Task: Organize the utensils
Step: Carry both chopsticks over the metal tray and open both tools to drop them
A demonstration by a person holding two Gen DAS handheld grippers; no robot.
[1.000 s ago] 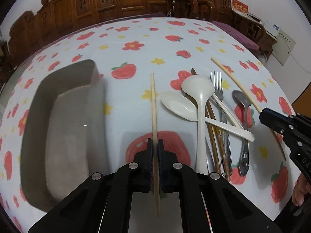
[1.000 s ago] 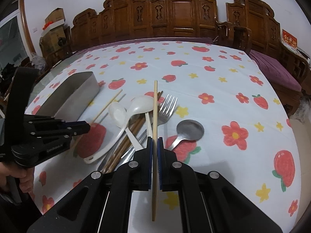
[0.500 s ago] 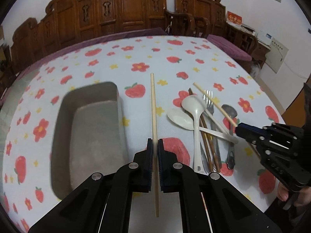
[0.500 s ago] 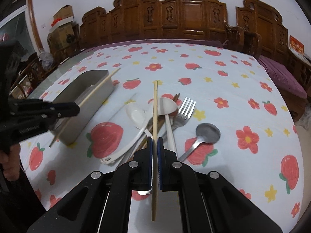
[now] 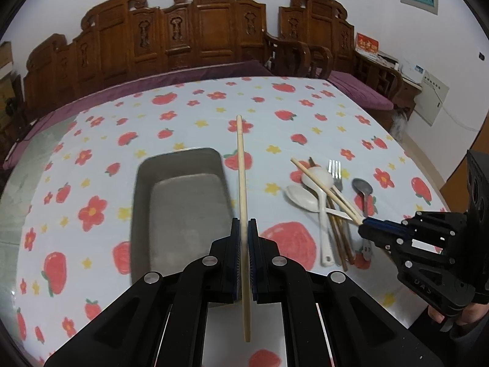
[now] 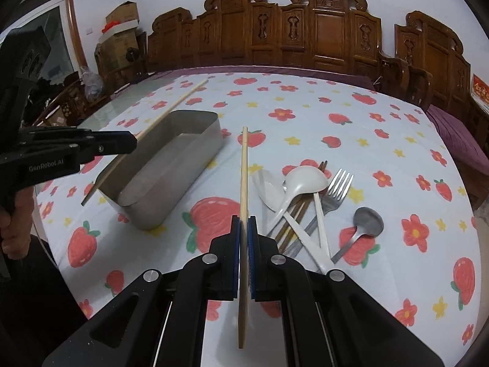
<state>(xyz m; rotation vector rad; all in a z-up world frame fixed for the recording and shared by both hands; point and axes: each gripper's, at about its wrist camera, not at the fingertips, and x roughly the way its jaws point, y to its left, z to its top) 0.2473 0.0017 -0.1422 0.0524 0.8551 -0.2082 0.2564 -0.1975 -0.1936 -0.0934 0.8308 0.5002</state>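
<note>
Gripping one pale wooden chopstick (image 5: 241,165) each: left gripper (image 5: 244,229), right gripper (image 6: 243,226) jaws clamped | grey oblong metal tin (image 5: 180,208) left of jaws | remaining utensil pile (image 6: 302,202) right, on desk (image 6: 305,116)

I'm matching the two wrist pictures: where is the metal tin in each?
Left wrist: tin sits left of centre, just left of the held chopstick.
Right wrist: tin lies left of centre, angled, behind the left gripper.
Shared landmark: the white ladle.
</note>
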